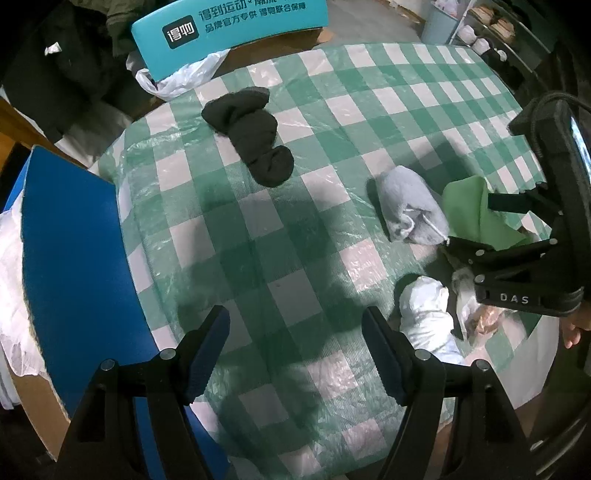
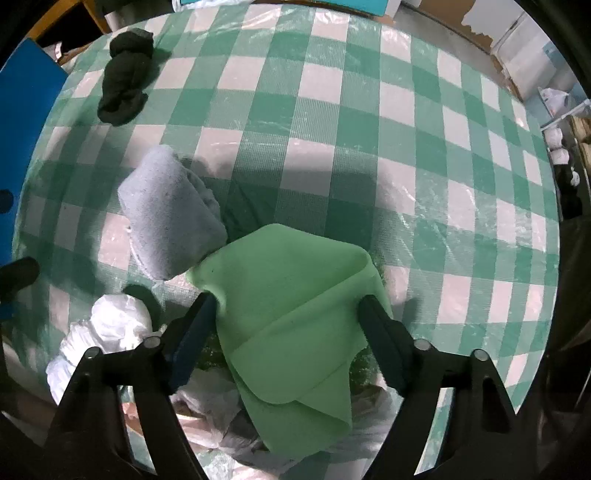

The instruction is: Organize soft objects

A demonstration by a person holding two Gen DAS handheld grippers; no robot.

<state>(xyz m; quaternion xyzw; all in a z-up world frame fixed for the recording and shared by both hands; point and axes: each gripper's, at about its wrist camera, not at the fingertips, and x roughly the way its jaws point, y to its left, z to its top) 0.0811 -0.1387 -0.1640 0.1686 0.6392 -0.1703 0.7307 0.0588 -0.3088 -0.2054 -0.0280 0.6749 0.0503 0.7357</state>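
Observation:
A light green cloth (image 2: 291, 317) lies folded between the open fingers of my right gripper (image 2: 286, 310), draped over a plastic bag; it also shows in the left wrist view (image 1: 472, 214). A rolled grey cloth (image 2: 168, 218) lies just left of it, touching its corner (image 1: 410, 206). A black rolled cloth (image 1: 247, 133) lies farther back on the table (image 2: 127, 77). A white crumpled cloth (image 1: 428, 314) sits near the table's front edge (image 2: 107, 332). My left gripper (image 1: 295, 350) is open and empty above the checked tablecloth. The right gripper's body (image 1: 524, 266) shows at the right of the left wrist view.
The round table carries a green and white checked cloth (image 1: 332, 110) under clear plastic. A blue board (image 1: 74, 266) stands at the left edge. A teal box (image 1: 229, 33) and a plastic bag (image 1: 177, 77) sit behind. Shelves (image 1: 491, 37) stand at the back right.

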